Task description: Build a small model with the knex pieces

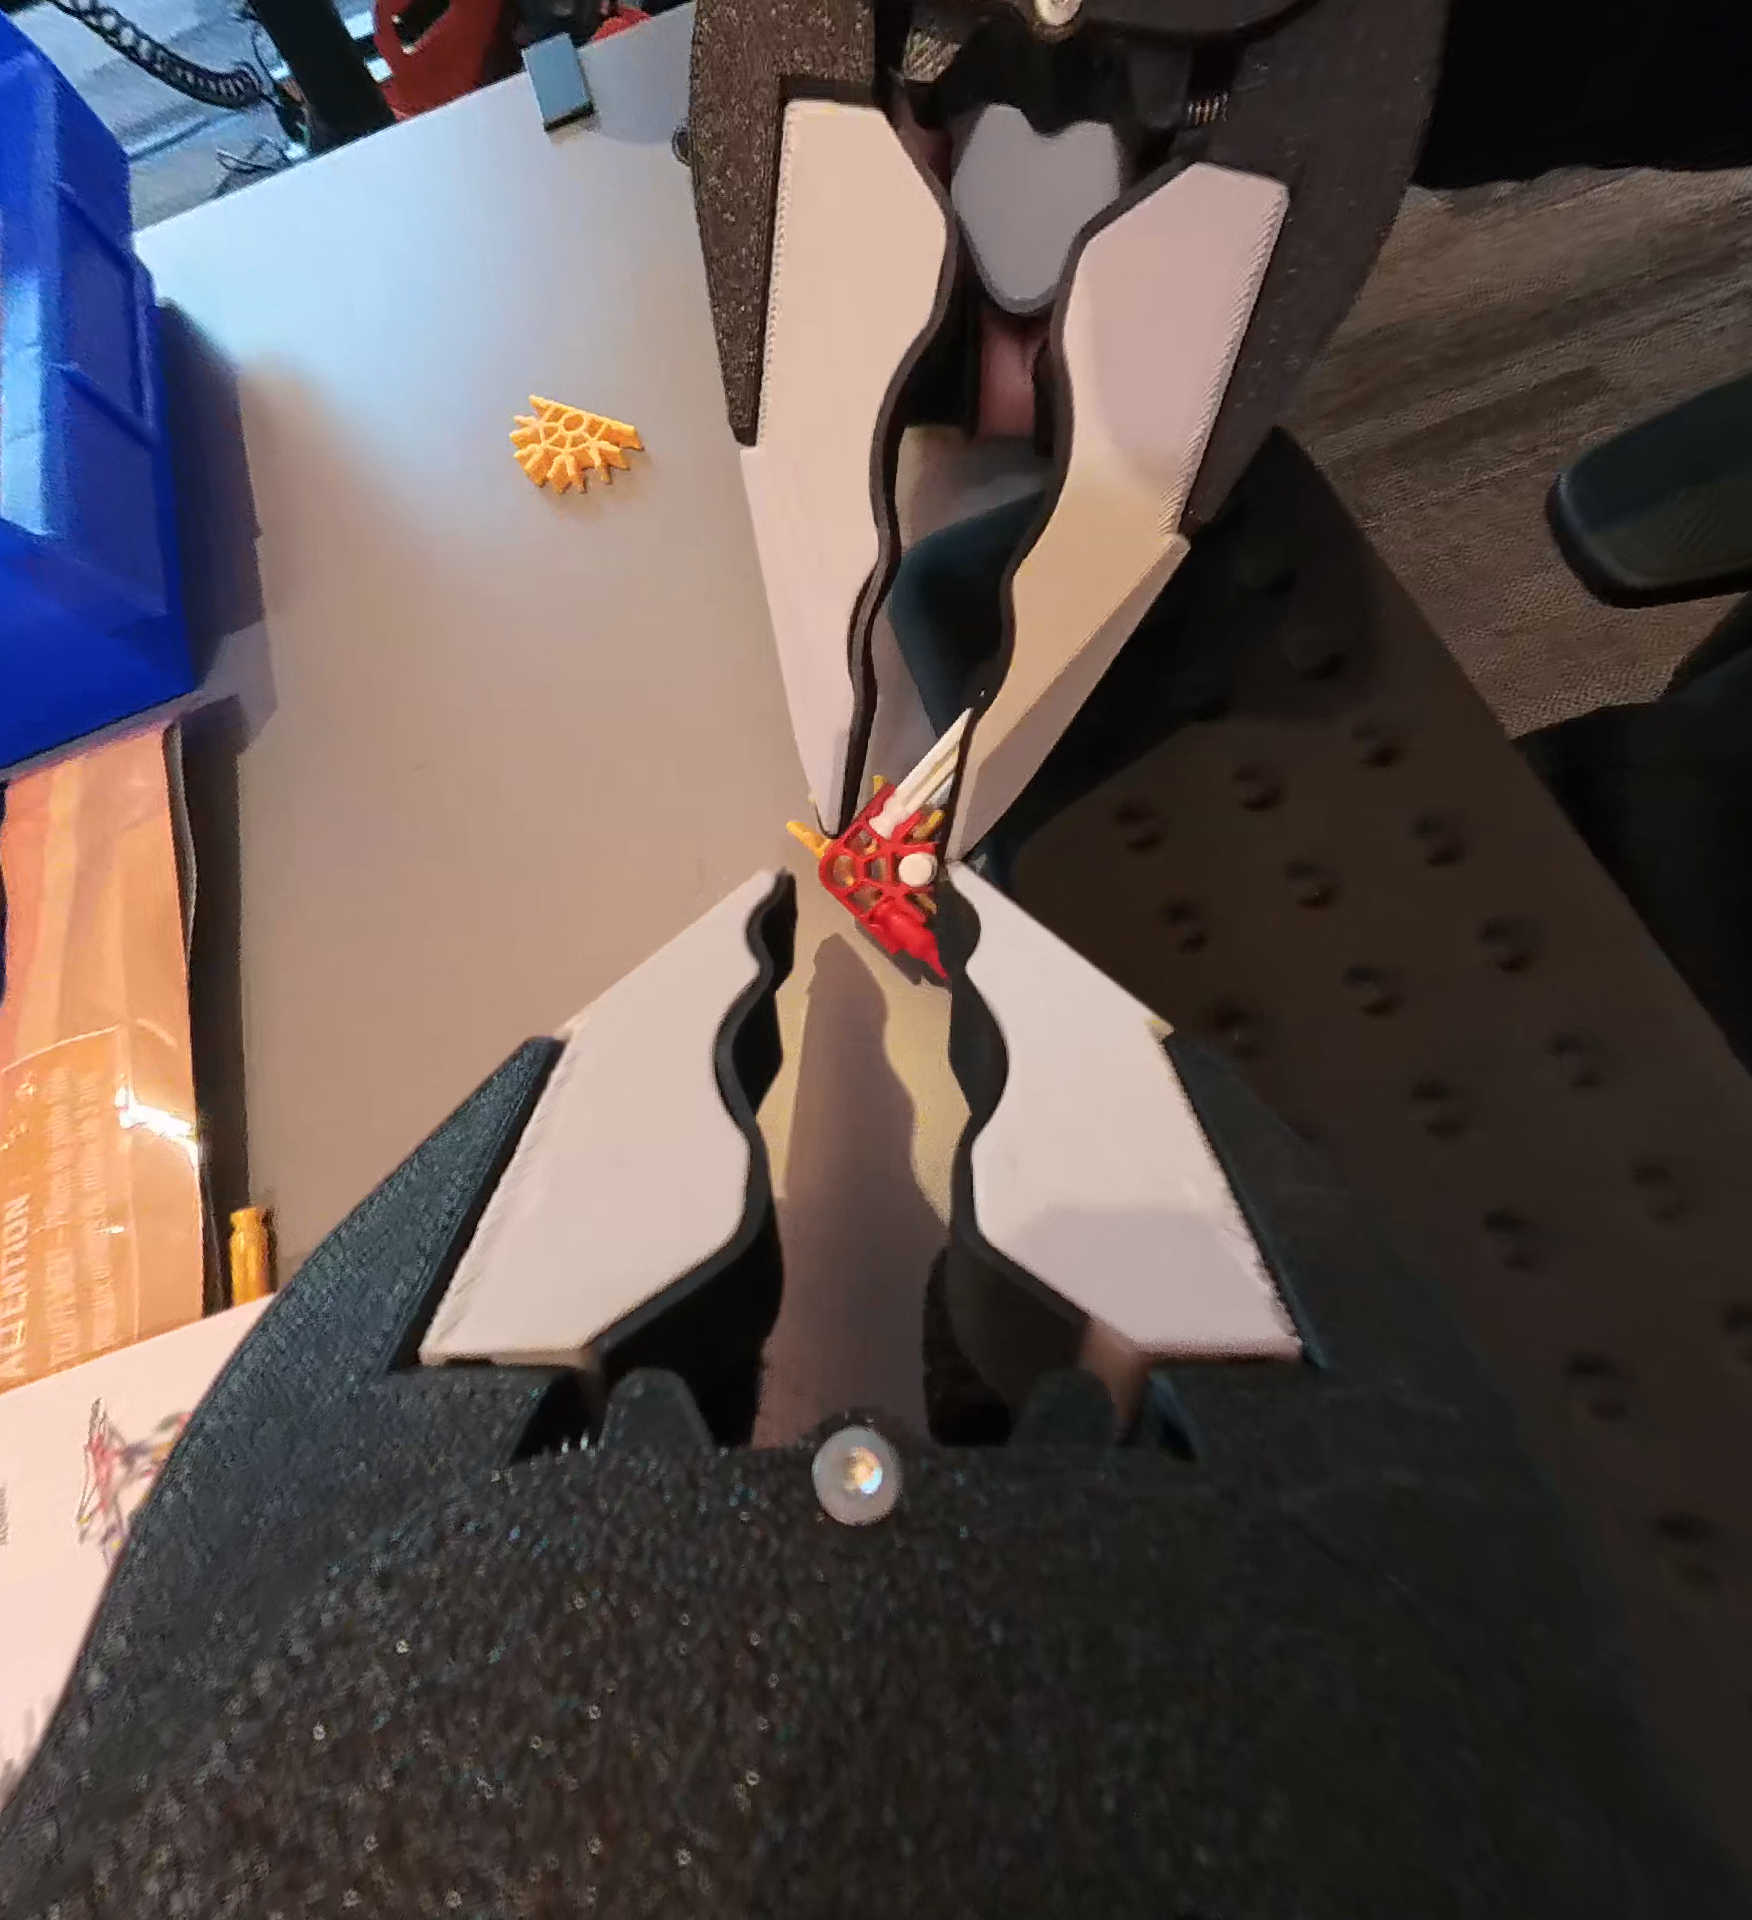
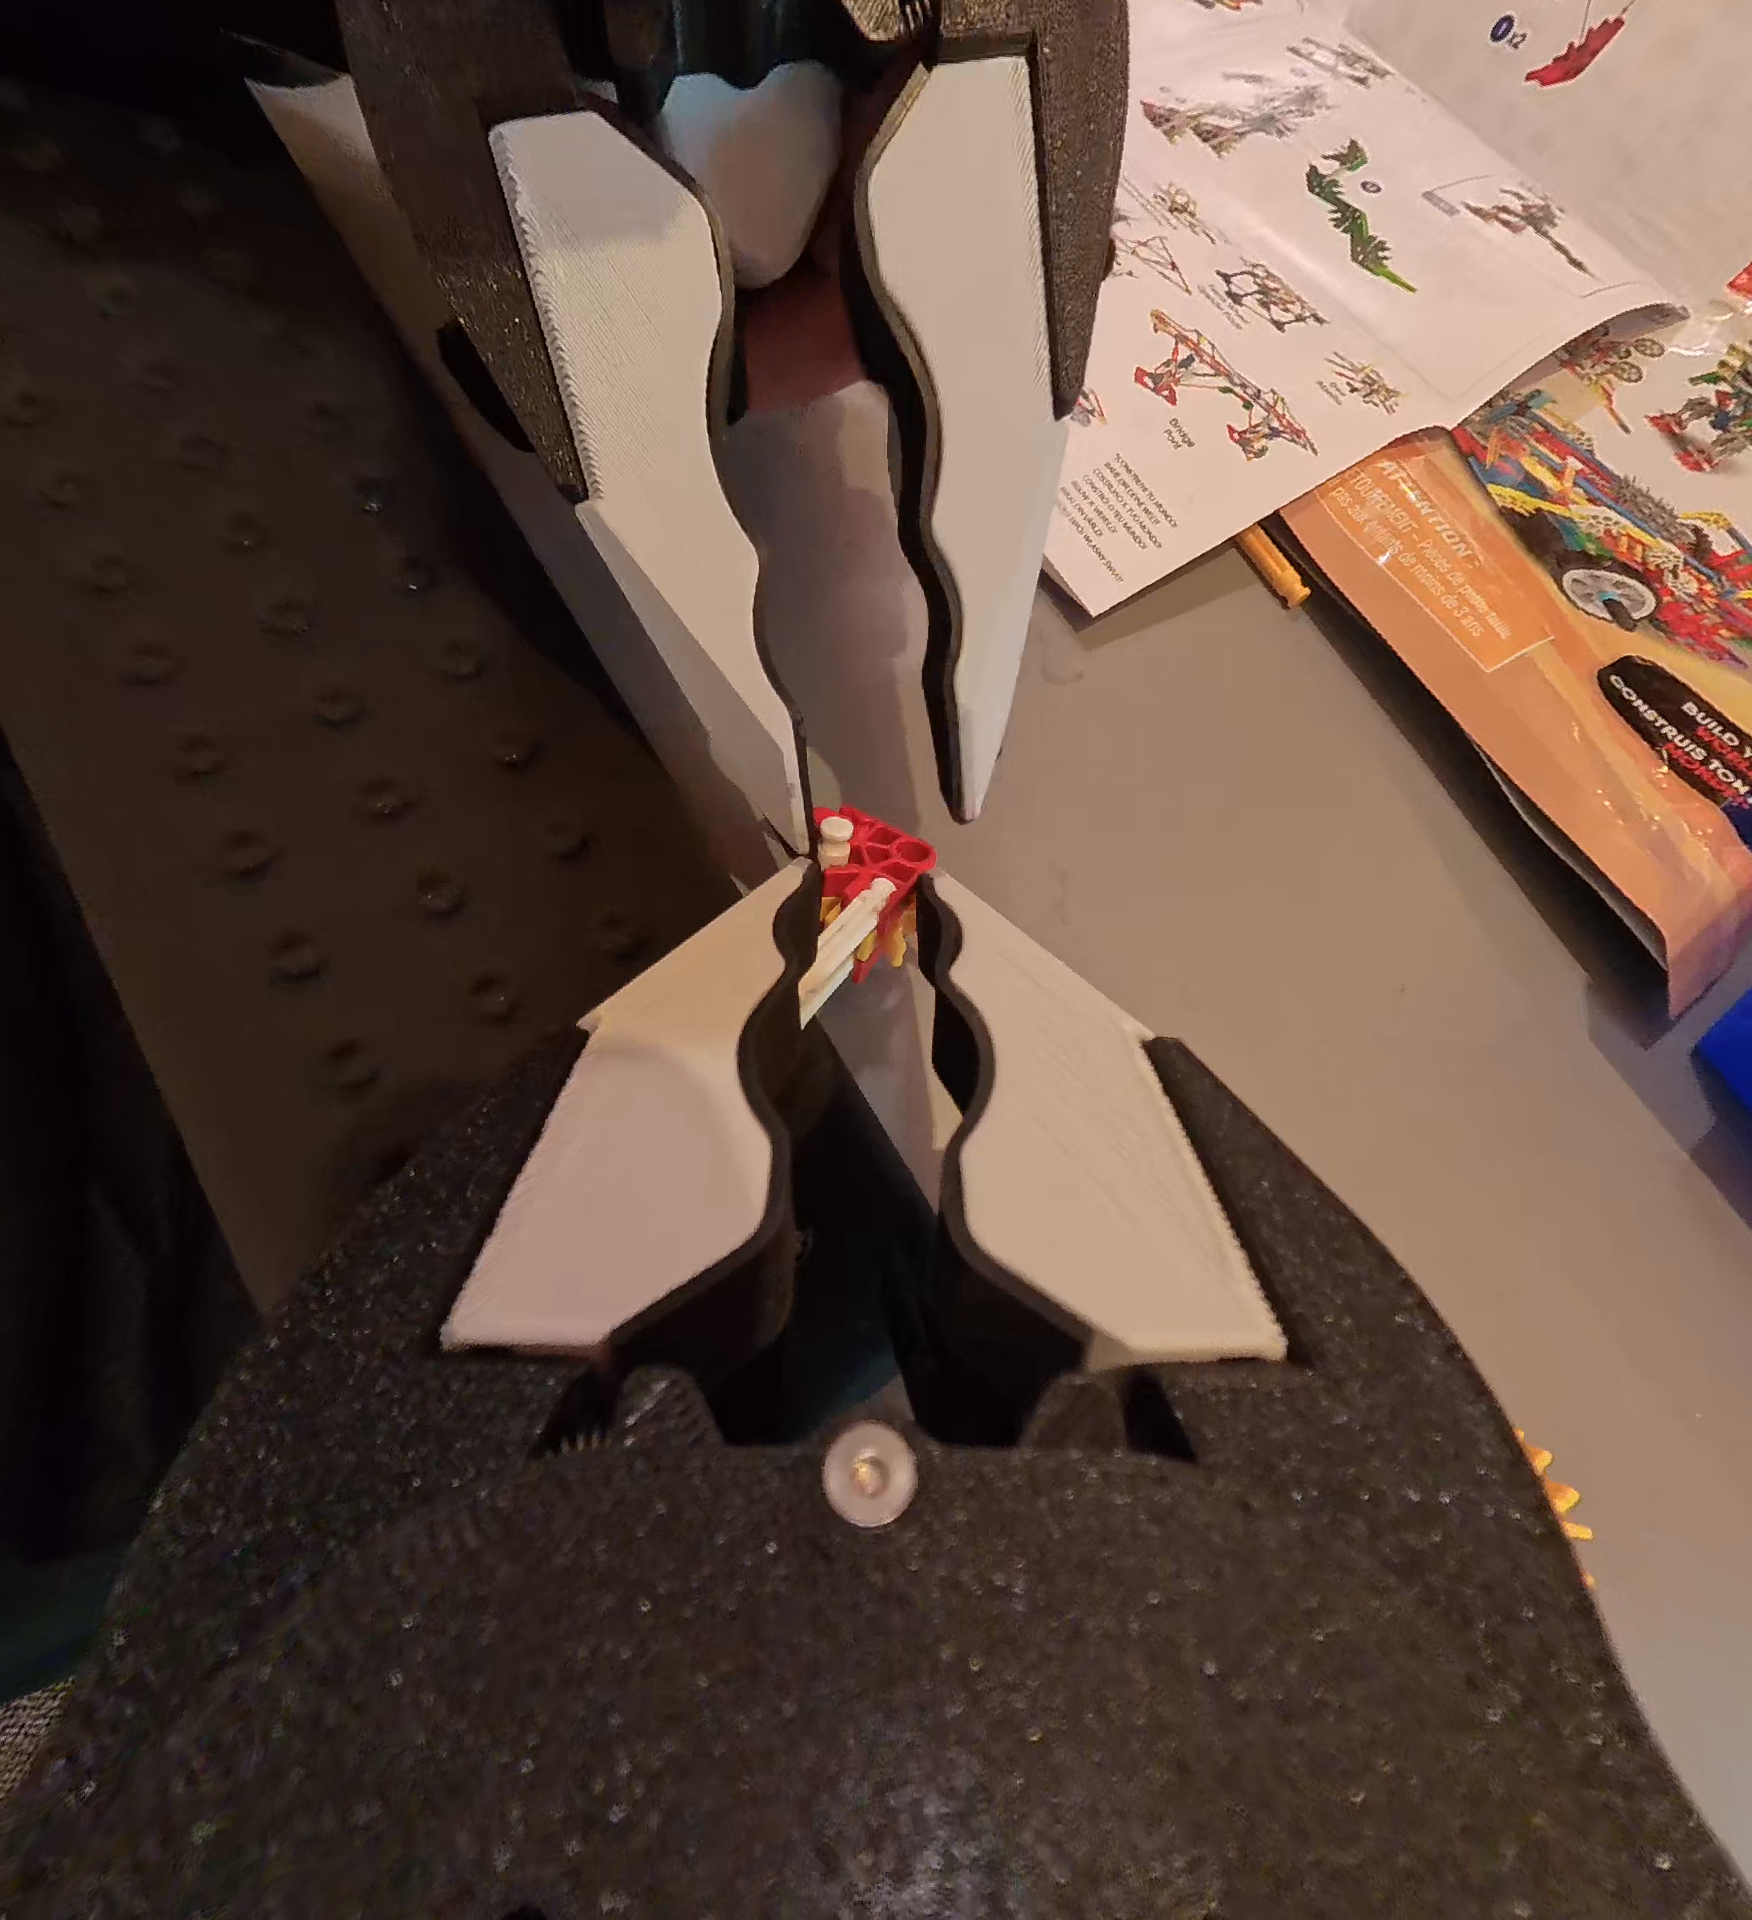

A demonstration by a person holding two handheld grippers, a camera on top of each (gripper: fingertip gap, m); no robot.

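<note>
Both grippers meet tip to tip over the edge of the grey table. Between them is a small toy assembly: a red fan-shaped connector with a white rod and bits of a yellow connector behind it. My left gripper comes from below, its tips closed around the red connector. The right gripper comes from above with the rod between its fingers. In the right wrist view my right gripper is shut on the white rod and the red connector; the left gripper reaches down from above.
A loose yellow snowflake connector lies on the table. A blue bin, an orange toy bag, a picture sheet and a yellow rod lie beside it. A black dimpled panel and a chair armrest lie off the table's edge. Left and right tips are no more than a few centimetres apart.
</note>
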